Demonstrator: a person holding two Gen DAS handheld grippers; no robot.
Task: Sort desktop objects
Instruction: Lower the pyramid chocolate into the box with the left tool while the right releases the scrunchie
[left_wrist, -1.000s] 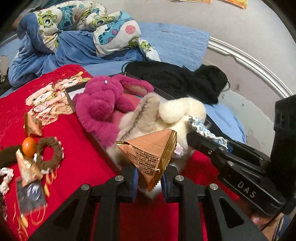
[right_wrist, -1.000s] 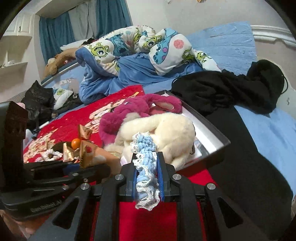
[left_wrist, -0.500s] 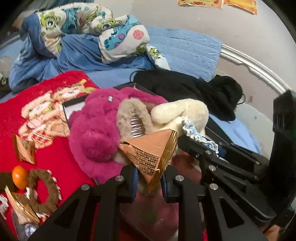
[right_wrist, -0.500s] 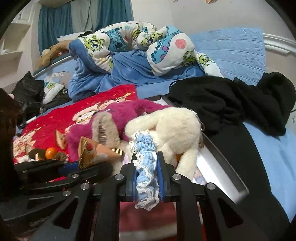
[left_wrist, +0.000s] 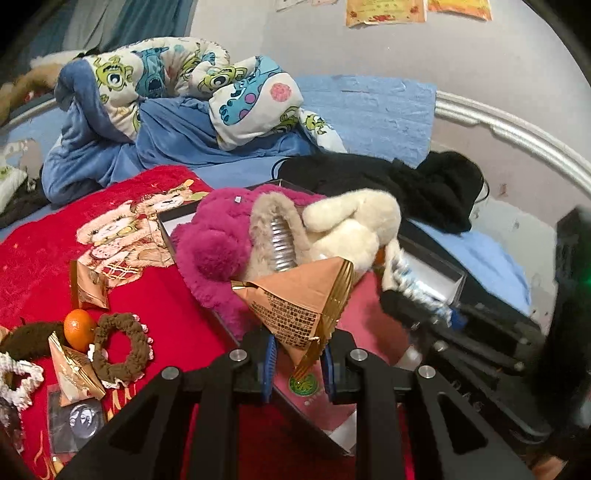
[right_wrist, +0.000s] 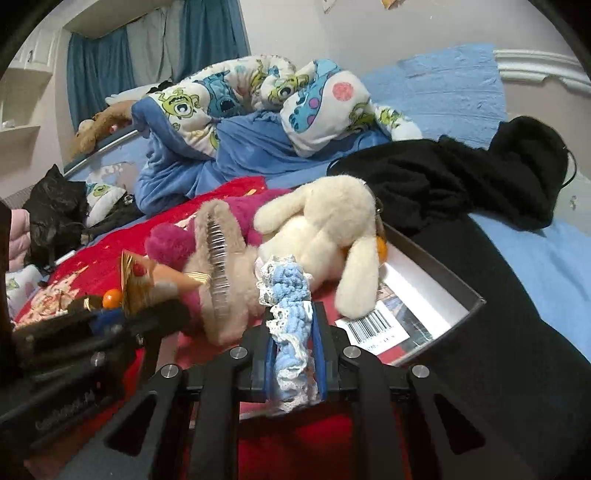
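Scrunchies first, far left in left wrist view: we see a brown scrunchie (left_wrist: 120, 347) on the red blanket (left_wrist: 155, 295) at abt 9 o'clock, a small orange (left_wrist: 78, 329) touching its left edge, a white lacy scrunchie (left_wrist: 16, 376) at the frame edge, and two gold triangular packets (left_wrist: 88, 286) (left_wrist: 72, 371) nearby. A clear-wrapped badge (left_wrist: 75, 424) lies at 8 o'clock.

Centre: left gripper (left_wrist: 297, 363) is clamped narrow on a gold pyramid snack packet (left_wrist: 301, 301), held up over the near corner of the open box (left_wrist: 432, 273). Inside the box we see a magenta plush (left_wrist: 218, 243), a beige furry hair clip w/ metal teeth (left_wrist: 275, 236) and a cream plush rabbit (left_wrist: 354, 225), all piled touching.

Right: right gripper (right_wrist: 293, 360) is pinched tight on a blue-and-white lace scrunchie (right_wrist: 286, 302), poised over the box's pink floor, just beside the cream plush; in left wrist view it shows blurred at 3 o'clock. A barcode card (right_wrist: 376, 325) lies in the box at 4 o'clock of the rabbit. Black clothing (right_wrist: 443, 177) sits behind the box at 1 o'clock, and a cartoon-print quilt (right_wrist: 258, 96) is at 12.
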